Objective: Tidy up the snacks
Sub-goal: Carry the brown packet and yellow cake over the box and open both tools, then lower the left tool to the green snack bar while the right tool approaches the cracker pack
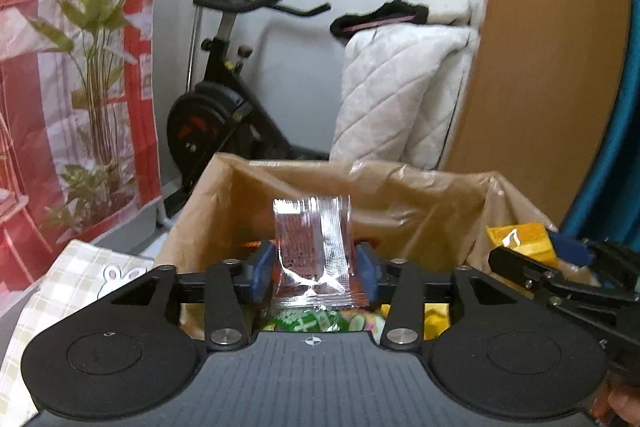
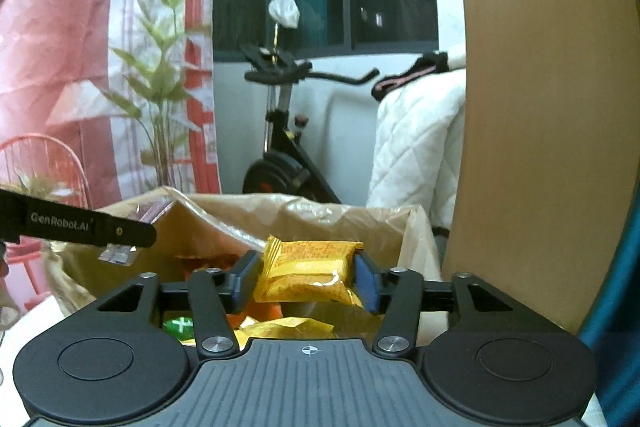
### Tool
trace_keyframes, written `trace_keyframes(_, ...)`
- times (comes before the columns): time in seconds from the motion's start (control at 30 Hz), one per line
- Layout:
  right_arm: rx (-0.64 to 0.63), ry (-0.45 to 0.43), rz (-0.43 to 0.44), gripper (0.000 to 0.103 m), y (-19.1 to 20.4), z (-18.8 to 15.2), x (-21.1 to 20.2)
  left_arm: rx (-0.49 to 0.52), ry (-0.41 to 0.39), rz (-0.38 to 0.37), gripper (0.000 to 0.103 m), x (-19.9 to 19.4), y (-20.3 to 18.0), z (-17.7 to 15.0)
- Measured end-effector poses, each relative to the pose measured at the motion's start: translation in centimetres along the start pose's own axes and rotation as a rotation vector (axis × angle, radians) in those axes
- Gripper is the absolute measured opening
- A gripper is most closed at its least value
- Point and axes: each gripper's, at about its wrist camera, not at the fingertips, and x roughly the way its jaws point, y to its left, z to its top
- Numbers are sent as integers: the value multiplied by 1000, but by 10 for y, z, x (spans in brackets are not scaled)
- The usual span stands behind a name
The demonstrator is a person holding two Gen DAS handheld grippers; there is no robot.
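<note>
My left gripper (image 1: pixel 316 273) is shut on a clear, reddish-brown snack packet (image 1: pixel 316 251) that stands upright between the blue pads, above an open brown paper bag (image 1: pixel 400 195). Green and yellow snack packs (image 1: pixel 316 321) lie inside the bag below it. My right gripper (image 2: pixel 306 281) is shut on a yellow snack pack (image 2: pixel 310 269), held over the same brown bag (image 2: pixel 320 215). More yellow and orange packs (image 2: pixel 288 327) lie in the bag. The right gripper also shows at the right edge of the left wrist view (image 1: pixel 560 267), still holding the yellow pack (image 1: pixel 520 239).
An exercise bike (image 1: pixel 224 99) stands behind the bag, next to a white quilted cover (image 1: pixel 400 95). A wooden panel (image 1: pixel 552 59) rises on the right. A plant-print curtain (image 1: pixel 80 67) hangs on the left. A checked cloth (image 1: pixel 76 279) lies left of the bag.
</note>
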Motion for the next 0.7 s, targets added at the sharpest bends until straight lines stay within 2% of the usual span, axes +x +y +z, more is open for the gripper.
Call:
trace_keyframes(0.07, 6, 6, -7, 70, 2, 0, -1, 7, 4, -6, 66, -3, 4, -3)
trace_keyframes(0.1, 13, 0, -3, 73, 2, -1, -4, 11, 3, 1, 70, -6, 6, -5)
trace_keyframes(0.17, 25, -5, 2, 82, 2, 0, -10, 16, 10, 6, 71, -12, 9, -7)
trace_keyframes(0.27, 56, 13, 15, 93, -2, 0, -18, 13, 13, 19, 82, -23, 10, -7)
trace_keyframes(0.3, 80, 19, 34, 95, -4, 0, -23, 10, 5, 23, 85, -29, 11, -7)
trace_keyframes(0.4, 119, 17, 67, 99, -5, -2, -35, 7, -7, 18, 85, -46, 12, -6)
trace_keyframes(0.7, 147, -20, 60, 102, 4, -12, -76, 67, -7, 25, 86, -90, 20, -21)
